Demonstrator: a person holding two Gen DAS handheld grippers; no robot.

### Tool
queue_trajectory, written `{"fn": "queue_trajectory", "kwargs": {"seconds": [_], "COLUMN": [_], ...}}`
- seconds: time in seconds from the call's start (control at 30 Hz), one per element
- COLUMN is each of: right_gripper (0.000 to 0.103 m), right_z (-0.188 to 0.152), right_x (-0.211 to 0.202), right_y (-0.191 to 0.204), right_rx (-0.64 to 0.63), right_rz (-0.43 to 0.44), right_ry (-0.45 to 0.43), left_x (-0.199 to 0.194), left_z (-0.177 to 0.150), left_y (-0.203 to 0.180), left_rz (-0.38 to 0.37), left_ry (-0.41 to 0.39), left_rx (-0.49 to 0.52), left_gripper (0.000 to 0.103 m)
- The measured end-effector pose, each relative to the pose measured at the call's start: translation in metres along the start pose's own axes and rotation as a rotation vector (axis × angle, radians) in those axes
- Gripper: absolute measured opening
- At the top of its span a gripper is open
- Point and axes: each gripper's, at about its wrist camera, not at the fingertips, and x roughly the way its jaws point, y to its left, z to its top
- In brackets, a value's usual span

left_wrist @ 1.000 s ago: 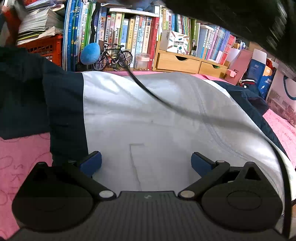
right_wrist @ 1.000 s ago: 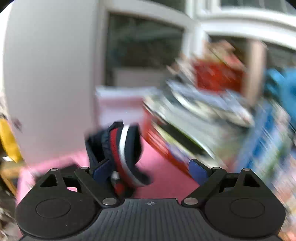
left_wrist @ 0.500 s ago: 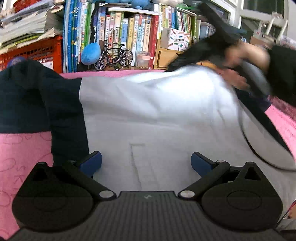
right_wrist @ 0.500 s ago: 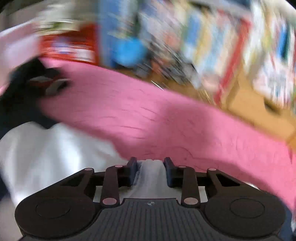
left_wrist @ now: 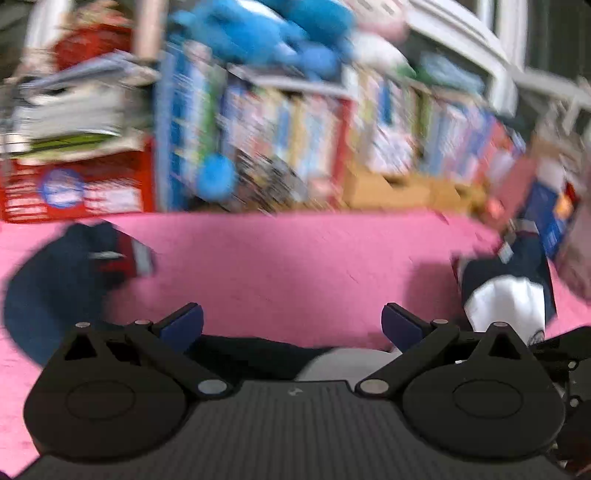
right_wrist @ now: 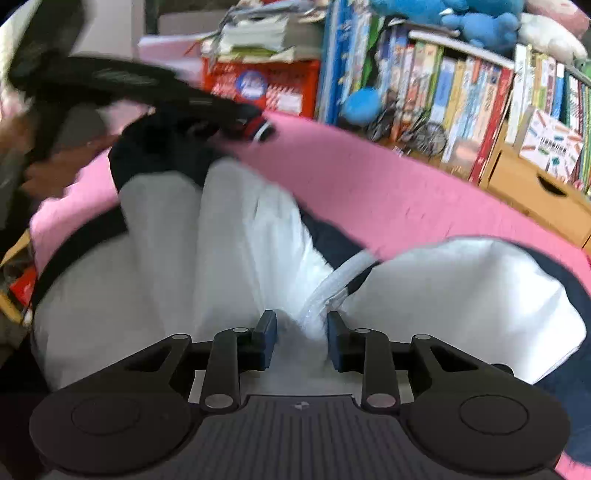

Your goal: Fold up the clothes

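Note:
A white and navy jacket [right_wrist: 221,236] lies bunched on the pink table cover [right_wrist: 369,177]. My right gripper [right_wrist: 301,338] is shut on a pinched fold of its white fabric next to a pale seam strip. In the left wrist view my left gripper [left_wrist: 291,321] stands open above the jacket's near edge, with nothing between its pads. A navy sleeve with a red and white cuff [left_wrist: 110,254] lies at the left, and a raised bundle of white and navy fabric [left_wrist: 506,295] is at the right. The left tool [right_wrist: 122,85] shows blurred over the cuff [right_wrist: 258,127].
A row of books [right_wrist: 443,92] lines the back of the table, with a red crate [right_wrist: 258,85], a wooden drawer box [right_wrist: 535,192], a toy bicycle [right_wrist: 410,129] and blue plush toys [right_wrist: 461,18]. A person's hand [right_wrist: 48,170] is at the far left.
My right gripper swung from the sleeve cuff across the table and closed on the white fabric. The left gripper lifted off the flat white body, which is now bunched; pink cover shows ahead.

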Motion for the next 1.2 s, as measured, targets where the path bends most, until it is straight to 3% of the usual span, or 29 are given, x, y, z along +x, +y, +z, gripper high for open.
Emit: {"fn": "queue_trajectory", "kwargs": {"seconds": [0.13,0.2,0.27,0.33,0.4,0.5,0.57,0.63,0.8,0.9,1.07,1.13,1.2], "right_gripper": [0.037,0.065,0.079,0.08,0.079,0.079,0.076,0.074,0.076,0.077,0.077,0.077,0.077], "right_z": [-0.008,0.001,0.018,0.044,0.063,0.075,0.063,0.037,-0.054,-0.101,-0.114,-0.114,-0.115], "right_x": [-0.02,-0.04,-0.056,-0.057,-0.037,0.005,0.013,0.004,-0.045,-0.066,-0.084,-0.09,-0.098], "right_y": [0.008,-0.007,-0.026,-0.045,-0.059,-0.077,-0.089,-0.098,-0.101,-0.097,-0.077,-0.072,-0.068], "right_rx": [-0.034,0.022,0.073,0.081,0.062,0.016,0.057,0.134,0.321,0.407,0.341,0.33,0.32], "right_rz": [0.023,0.048,0.004,-0.085,-0.145,-0.21,-0.246,-0.226,-0.178,-0.15,-0.201,-0.213,-0.22], "right_ry": [0.015,-0.054,-0.153,-0.205,-0.174,-0.026,0.084,0.121,0.022,-0.08,-0.144,-0.162,-0.181], "left_x": [0.015,0.019,0.015,0.012,0.009,0.005,0.004,0.002,-0.011,-0.031,-0.047,-0.034,-0.011], "left_z": [-0.039,-0.058,-0.069,-0.074,-0.078,-0.081,-0.079,-0.077,-0.065,-0.049,-0.016,-0.01,-0.012], "left_y": [-0.035,-0.039,-0.037,-0.034,-0.034,-0.031,-0.027,-0.022,-0.011,-0.011,-0.02,-0.022,-0.027], "left_rz": [0.037,0.055,0.055,0.046,0.044,0.042,0.032,0.012,-0.055,-0.106,-0.205,-0.256,-0.304], "left_ry": [0.076,0.097,0.092,0.094,0.092,0.091,0.094,0.093,0.09,0.031,-0.078,-0.056,0.018], "left_rx": [0.183,0.228,0.221,0.202,0.199,0.203,0.199,0.192,0.148,0.186,0.331,0.355,0.37], "left_gripper": [0.103,0.103,0.103,0.103,0.103,0.103,0.103,0.103,0.103,0.103,0.103,0.103,0.103]}}
